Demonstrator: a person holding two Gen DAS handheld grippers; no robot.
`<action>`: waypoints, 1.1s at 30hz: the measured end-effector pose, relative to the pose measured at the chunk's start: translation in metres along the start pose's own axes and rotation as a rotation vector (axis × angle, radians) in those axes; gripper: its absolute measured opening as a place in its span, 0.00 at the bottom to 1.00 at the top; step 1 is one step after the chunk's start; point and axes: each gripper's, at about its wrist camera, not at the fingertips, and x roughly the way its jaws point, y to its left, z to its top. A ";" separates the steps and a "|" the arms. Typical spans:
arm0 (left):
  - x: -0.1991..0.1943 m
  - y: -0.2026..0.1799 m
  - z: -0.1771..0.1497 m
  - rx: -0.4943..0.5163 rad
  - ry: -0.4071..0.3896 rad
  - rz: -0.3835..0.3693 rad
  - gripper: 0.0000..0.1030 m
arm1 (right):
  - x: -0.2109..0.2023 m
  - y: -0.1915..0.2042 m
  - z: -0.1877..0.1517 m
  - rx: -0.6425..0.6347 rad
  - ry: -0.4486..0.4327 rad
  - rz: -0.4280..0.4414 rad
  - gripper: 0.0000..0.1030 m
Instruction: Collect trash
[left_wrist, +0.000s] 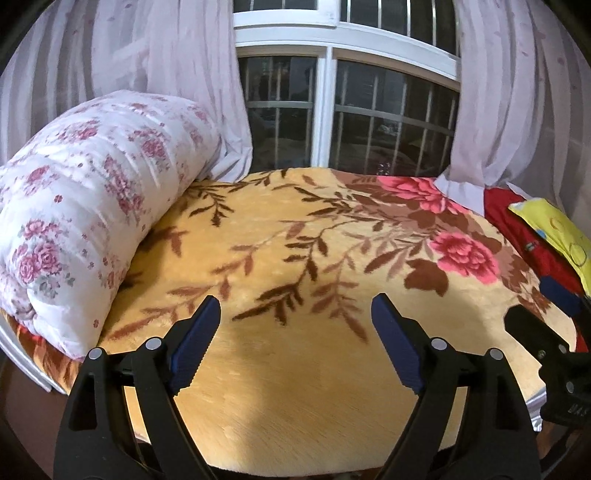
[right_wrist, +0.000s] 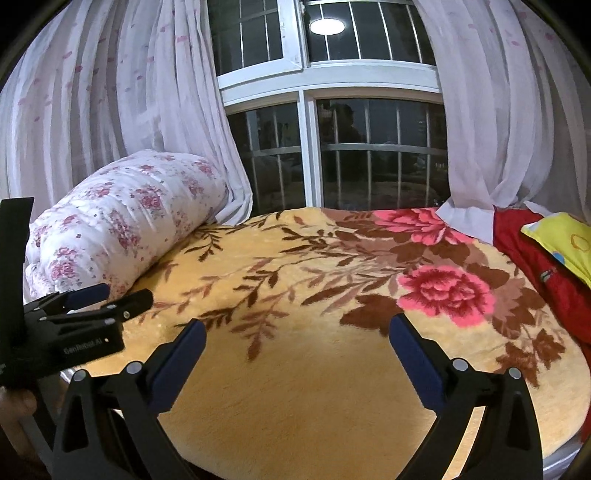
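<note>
Both grippers, left gripper (left_wrist: 295, 314) and right gripper (right_wrist: 297, 338), hover side by side over the yellow floral blanket (left_wrist: 295, 369), jaws wide apart, holding nothing. Can't spot any trash.

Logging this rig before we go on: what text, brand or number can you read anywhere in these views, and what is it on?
"GenRobot.AI" in white on the black body of the left gripper, seen from the right wrist camera.
"UAS" or similar, raised letters on the black body of the right gripper, cut off at the frame edge and unclear.
Small drawings on the yellow pillow and red cloth are too small to read.
</note>
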 end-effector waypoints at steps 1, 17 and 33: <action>0.001 0.002 0.000 -0.003 0.000 0.009 0.79 | 0.001 0.000 -0.001 -0.003 -0.001 -0.006 0.95; 0.015 0.005 -0.007 0.027 0.014 0.062 0.89 | 0.014 -0.005 -0.015 -0.016 0.011 -0.049 0.95; 0.018 -0.001 -0.010 0.069 -0.007 0.095 0.89 | 0.020 0.001 -0.029 -0.045 0.027 -0.062 0.95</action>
